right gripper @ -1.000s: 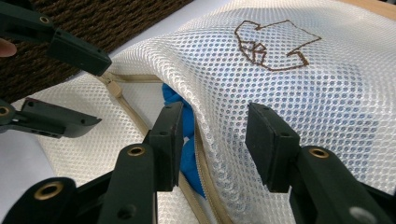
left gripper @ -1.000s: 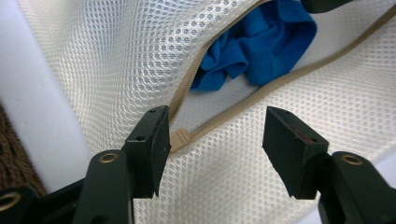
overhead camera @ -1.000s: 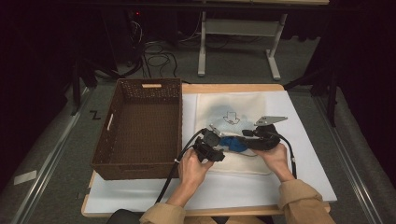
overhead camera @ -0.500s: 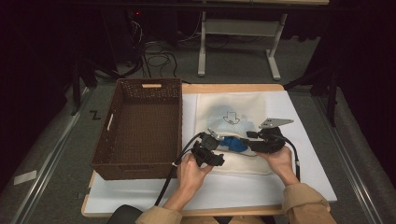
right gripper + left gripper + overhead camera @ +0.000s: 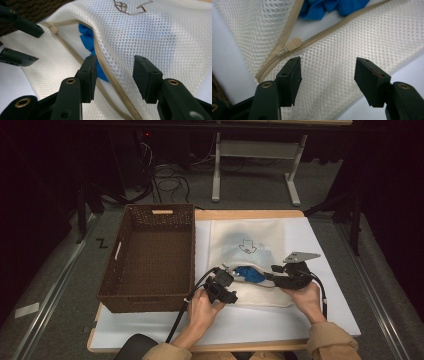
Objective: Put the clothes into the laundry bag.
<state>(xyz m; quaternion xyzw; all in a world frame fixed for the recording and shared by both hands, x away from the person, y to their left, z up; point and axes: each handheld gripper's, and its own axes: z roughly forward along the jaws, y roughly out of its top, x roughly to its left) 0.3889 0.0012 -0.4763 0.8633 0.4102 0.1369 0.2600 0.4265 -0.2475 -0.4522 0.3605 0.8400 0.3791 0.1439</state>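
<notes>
Two hand-held grippers meet over a white mesh laundry bag (image 5: 247, 255) in the high view. The bag lies flat on the white table cover (image 5: 325, 315), just right of a dark brown woven basket (image 5: 150, 255) that sits apart from both tools. The left gripper (image 5: 226, 272) and the right gripper (image 5: 267, 274) hover at the bag's near opening, on either side of a bright blue cloth (image 5: 248, 273) tucked in its mouth. A small dark arrow-like mark (image 5: 247, 246) is printed on the bag; I cannot read it.

In the left gripper view, the left gripper (image 5: 328, 71) has its jaws spread wide with nothing between them, above the mesh. A beige zipper (image 5: 287, 48) with its slider lies just ahead of the left jaw, and the blue cloth (image 5: 324, 7) shows beyond it inside the opening.

In the right gripper view, the right gripper (image 5: 115, 72) also stands wide and empty over the bag's beige zipper edge, with the blue cloth (image 5: 87, 40) under the lifted mesh. The left gripper (image 5: 32, 42) shows farther off. Dark printing (image 5: 130, 7) sits near the top, unreadable.
</notes>
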